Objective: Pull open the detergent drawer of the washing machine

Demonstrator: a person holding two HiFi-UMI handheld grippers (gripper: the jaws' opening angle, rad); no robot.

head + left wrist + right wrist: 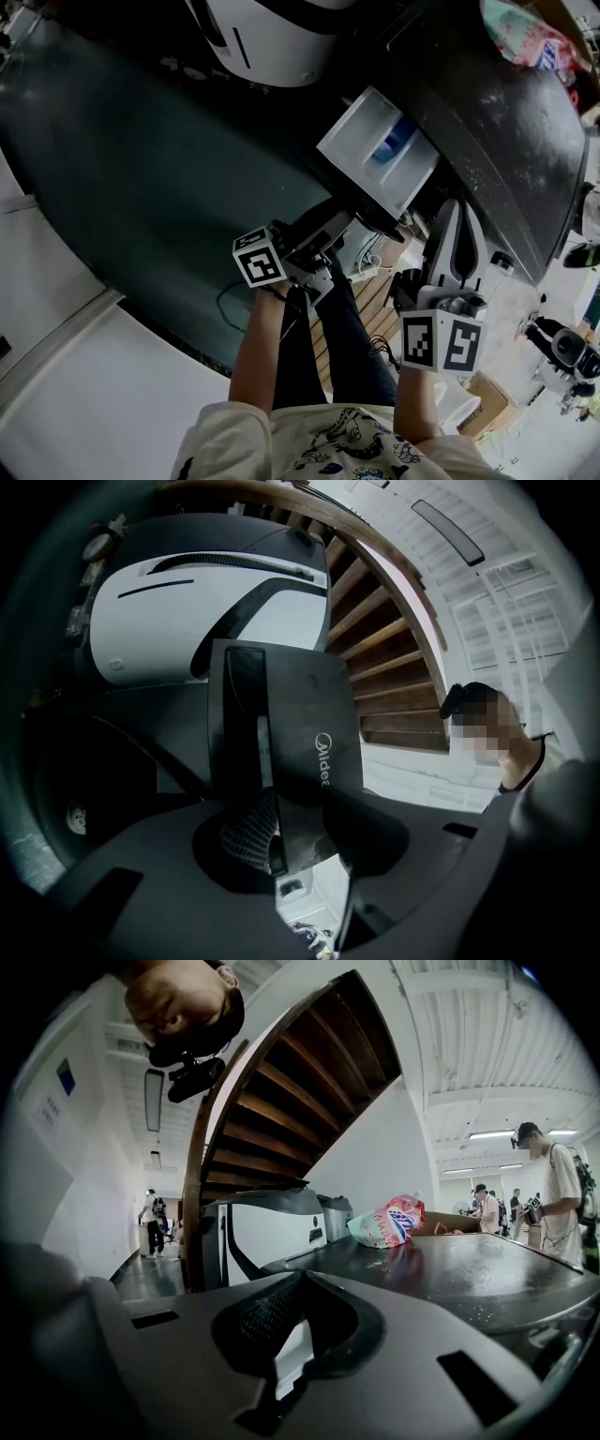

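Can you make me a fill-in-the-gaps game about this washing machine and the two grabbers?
1. The drawer is pulled ____.
2. The left gripper grips its dark front, printed ____.
3. The right gripper holds ____.
4. The bag lies on top of the ____.

Missing words: open; Midea; nothing; washer.

Two black hand-held grippers, the left gripper (347, 217) and the right gripper (457, 211); one white plastic detergent drawer (375, 155); one dark-topped washing machine (506, 141); one rounded white appliance (272, 42); one pink-and-blue printed bag (520, 36)
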